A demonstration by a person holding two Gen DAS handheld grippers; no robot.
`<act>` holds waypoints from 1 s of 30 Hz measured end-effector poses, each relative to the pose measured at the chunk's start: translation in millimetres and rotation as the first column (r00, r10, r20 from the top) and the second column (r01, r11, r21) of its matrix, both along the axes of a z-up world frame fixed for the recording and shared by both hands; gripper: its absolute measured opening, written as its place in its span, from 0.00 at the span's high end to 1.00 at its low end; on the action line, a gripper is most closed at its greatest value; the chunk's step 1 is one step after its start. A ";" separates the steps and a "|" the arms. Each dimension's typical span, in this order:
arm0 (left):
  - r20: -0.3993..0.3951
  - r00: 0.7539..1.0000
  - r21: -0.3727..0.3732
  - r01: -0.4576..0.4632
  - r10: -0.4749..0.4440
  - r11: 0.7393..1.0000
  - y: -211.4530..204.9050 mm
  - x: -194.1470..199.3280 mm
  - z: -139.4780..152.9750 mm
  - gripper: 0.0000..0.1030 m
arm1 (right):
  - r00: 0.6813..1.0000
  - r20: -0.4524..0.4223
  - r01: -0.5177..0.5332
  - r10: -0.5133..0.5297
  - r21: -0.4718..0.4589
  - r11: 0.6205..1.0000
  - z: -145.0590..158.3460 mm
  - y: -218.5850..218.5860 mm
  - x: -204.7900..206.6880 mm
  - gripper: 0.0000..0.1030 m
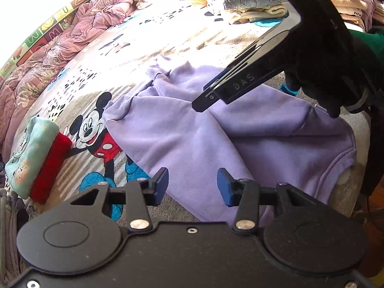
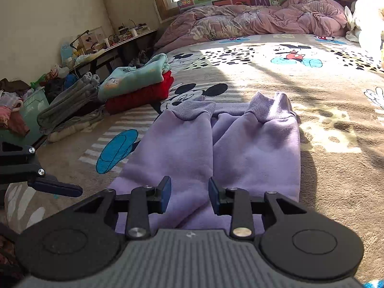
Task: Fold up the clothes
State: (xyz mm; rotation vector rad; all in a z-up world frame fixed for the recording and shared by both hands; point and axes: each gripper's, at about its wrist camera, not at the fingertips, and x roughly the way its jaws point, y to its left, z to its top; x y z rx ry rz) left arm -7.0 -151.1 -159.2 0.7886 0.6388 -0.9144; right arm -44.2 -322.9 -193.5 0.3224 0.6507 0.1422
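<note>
A lilac sweatshirt (image 1: 182, 132) lies on the Mickey Mouse bedspread (image 1: 91, 129), both sleeves folded in over the body. In the right wrist view the sweatshirt (image 2: 216, 148) has its two ribbed cuffs (image 2: 268, 105) pointing away. My left gripper (image 1: 192, 187) is open and empty, just above the sweatshirt's near edge. My right gripper (image 2: 189, 194) is open and empty over the garment's near end. The right gripper also shows in the left wrist view (image 1: 204, 98), hovering over the sweatshirt's middle. A finger of the left gripper (image 2: 57, 188) shows at the left of the right wrist view.
A folded mint top on a folded red garment (image 2: 136, 84) sits at the bed's left edge. A pink quilt (image 2: 252, 21) is bunched at the far side. Stacks of folded clothes (image 1: 254, 2) stand at the back right. A grey blanket (image 2: 69, 103) and bins of clothes lie off the bed's left.
</note>
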 end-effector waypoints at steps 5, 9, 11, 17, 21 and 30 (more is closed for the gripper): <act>0.059 0.998 -0.021 0.039 -0.038 0.999 19.9 -4.7 10.0 0.55 | 0.997 0.080 -0.003 0.006 -0.036 0.999 15.5 -18.9 -58.3 0.66; 0.113 0.973 0.012 0.200 -0.200 0.980 38.3 -28.4 5.8 0.43 | 0.989 0.128 -0.044 0.070 -0.199 0.979 16.1 -17.9 -113.6 0.63; 0.137 0.950 0.048 0.277 -0.281 0.960 47.3 -44.8 -0.2 0.40 | 0.983 0.151 -0.060 0.107 -0.289 0.955 14.2 -15.2 -140.3 0.59; 0.092 0.911 0.057 0.398 -0.402 0.916 65.7 -83.7 -5.9 0.40 | 0.947 0.136 -0.174 0.292 -0.546 0.820 -3.4 11.5 -207.4 0.54; 0.196 0.837 0.196 0.478 -0.512 0.856 70.9 -119.7 -26.2 0.30 | 0.913 0.056 -0.259 0.404 -0.686 0.680 -26.7 44.9 -234.8 0.37; 0.394 0.755 0.337 0.412 -0.524 0.847 85.0 -143.4 -91.1 0.24 | 0.928 0.033 -0.215 0.371 -0.765 0.607 -66.3 70.2 -245.3 0.20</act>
